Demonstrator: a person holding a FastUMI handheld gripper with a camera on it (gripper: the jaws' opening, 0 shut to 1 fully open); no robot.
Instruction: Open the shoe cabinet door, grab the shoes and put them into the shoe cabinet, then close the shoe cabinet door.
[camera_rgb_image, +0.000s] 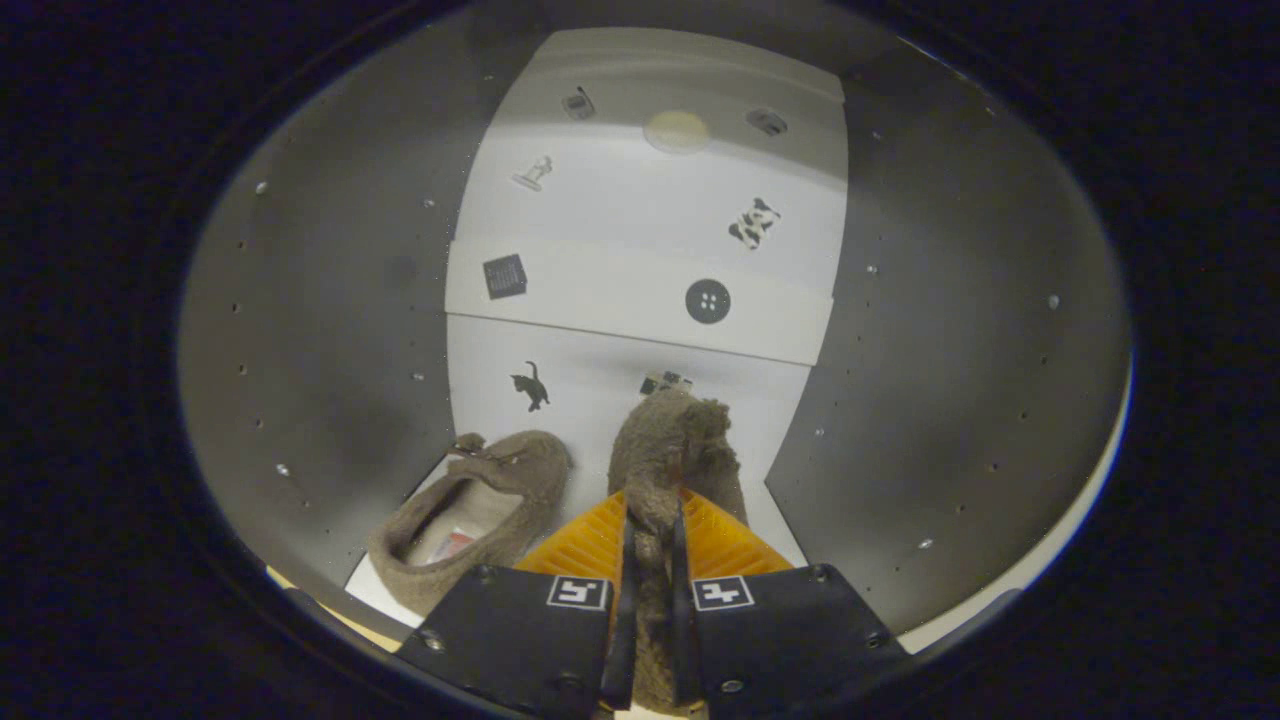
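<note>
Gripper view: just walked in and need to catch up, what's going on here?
A person's handheld claw is shut on a brown fuzzy slipper, holding it inside the open shoe cabinet. The other slipper already lies on the cabinet floor, just beside the held one. The held slipper is not yet released, and the door is not yet closed.

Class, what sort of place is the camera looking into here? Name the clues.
Probably inside a shoe cabinet: grey side walls, a white shelf, one slipper already set down, another slipper pinched in the gripper jaws.
</note>
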